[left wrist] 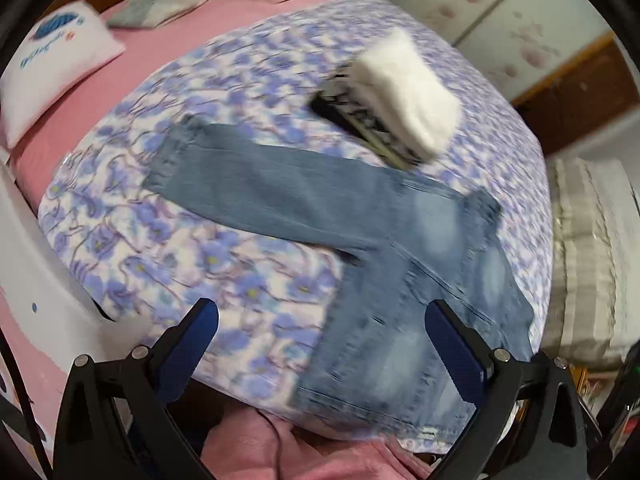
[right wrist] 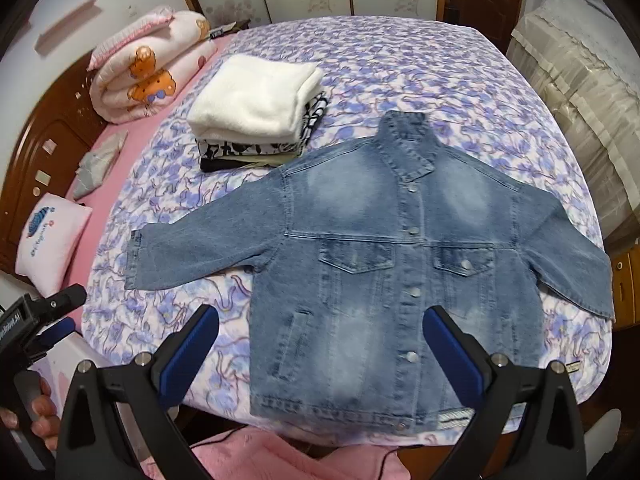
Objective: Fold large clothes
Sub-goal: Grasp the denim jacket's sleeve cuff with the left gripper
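A blue denim jacket (right wrist: 384, 264) lies flat, front up and buttoned, on the floral bedspread (right wrist: 400, 76), collar away from me and both sleeves spread out. In the left wrist view the jacket (left wrist: 360, 248) appears blurred, its left sleeve reaching toward the pillows. My left gripper (left wrist: 320, 344) is open above the jacket's near left hem, holding nothing. My right gripper (right wrist: 322, 350) is open above the jacket's lower front, its fingers apart and holding nothing. At the right wrist view's left edge the other gripper (right wrist: 40, 316) shows, held by a hand.
A stack of folded clothes (right wrist: 256, 112), white fleece on top, sits left of the collar. A rolled pink quilt (right wrist: 148, 68) and a small pillow (right wrist: 52, 236) lie by the wooden headboard. A covered cabinet (right wrist: 580, 92) stands at the right. Pink clothing (right wrist: 276, 460) is below.
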Motion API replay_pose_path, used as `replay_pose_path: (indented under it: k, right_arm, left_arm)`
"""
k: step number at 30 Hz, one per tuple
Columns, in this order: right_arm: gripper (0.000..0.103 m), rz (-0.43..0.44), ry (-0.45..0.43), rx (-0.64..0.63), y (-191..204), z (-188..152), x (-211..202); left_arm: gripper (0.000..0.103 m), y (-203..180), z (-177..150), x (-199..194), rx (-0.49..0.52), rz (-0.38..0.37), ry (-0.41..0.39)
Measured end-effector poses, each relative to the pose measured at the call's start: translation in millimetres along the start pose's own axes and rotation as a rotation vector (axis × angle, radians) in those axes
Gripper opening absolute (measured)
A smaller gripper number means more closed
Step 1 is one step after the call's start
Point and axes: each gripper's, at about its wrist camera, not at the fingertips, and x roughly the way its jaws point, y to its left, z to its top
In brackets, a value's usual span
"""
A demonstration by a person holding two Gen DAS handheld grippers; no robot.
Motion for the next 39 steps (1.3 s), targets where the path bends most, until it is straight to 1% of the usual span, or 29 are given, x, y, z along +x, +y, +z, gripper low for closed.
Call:
replay_pose_path:
  k: [2, 5, 8, 11, 14, 16, 18, 22, 23, 24, 25, 29, 33, 36, 38, 39]
  right_arm:
    - [0.102, -0.013, 0.013, -0.012, 14.3, 4.1, 12.3]
    - [0.102, -0.034, 0.031, -0.046, 36.1, 9.3, 31.0]
    - [0.102, -0.047, 0.051, -0.071, 55.1, 13.0, 53.4]
    - [0.102, -0.040, 0.080, -0.076, 68.7, 16.4, 80.6]
    - [0.102, -0.038, 0.113, -0.083, 81.2, 17.9, 111.4]
    - [0.102, -0.046, 0.146, -0.085, 88.2, 18.3, 133.5]
    - [0.102, -0.044, 0.170, -0.083, 93.1, 16.8, 148.6]
    - [0.102, -0.048, 0.222, -0.082, 99.4, 9.8, 174.5]
    - [0.102, -0.046, 0.243, -0.080, 100.7, 5.6, 181.1]
    - [0.102, -0.046, 0.258, -0.083, 102.2, 3.6, 186.0]
    - [0.102, -0.048, 0.273, -0.088, 103.5, 0.9, 190.8]
    - [0.102, -0.058, 0.320, -0.118, 108.9, -10.2, 204.0]
    - [0.102, -0.063, 0.338, -0.132, 112.3, -14.8, 208.9]
    - [0.102, -0.062, 0.346, -0.142, 115.2, -15.4, 211.1]
    - [0.102, -0.066, 0.341, -0.150, 117.0, -14.6, 212.2]
    - [0.102, -0.065, 0.337, -0.151, 117.7, -13.6, 213.0]
  left_arm:
    - [0.102, 20.6, 12.8, 13.5, -0.030, -0.001, 0.011]
    - [0.102, 57.1, 39.5, 44.2, -0.095, -0.001, 0.027]
    - [0.102, 88.3, 59.5, 73.8, -0.144, 0.007, 0.011]
    - [0.102, 121.4, 73.0, 107.2, -0.200, 0.011, 0.008]
    - [0.102, 151.6, 78.4, 139.1, -0.273, 0.011, 0.014]
    - [0.100, 172.8, 78.8, 160.4, -0.327, 0.009, 0.009]
    - [0.099, 195.2, 78.5, 180.7, -0.395, 0.041, -0.011]
    - [0.093, 229.0, 77.7, 212.1, -0.502, 0.041, -0.037]
    - [0.091, 235.1, 77.0, 218.0, -0.517, 0.041, -0.048]
    - [0.086, 239.8, 76.0, 222.6, -0.528, 0.045, -0.059]
    - [0.084, 244.0, 75.9, 226.8, -0.533, 0.044, -0.068]
    - [0.083, 254.3, 77.6, 237.2, -0.537, 0.020, -0.120]
    - [0.083, 261.2, 84.1, 241.6, -0.536, 0.018, -0.177]
    - [0.083, 263.1, 90.1, 242.3, -0.572, 0.018, -0.204]
    - [0.072, 263.6, 93.3, 239.3, -0.605, 0.032, -0.223]
    - [0.059, 264.5, 93.3, 237.6, -0.621, 0.052, -0.222]
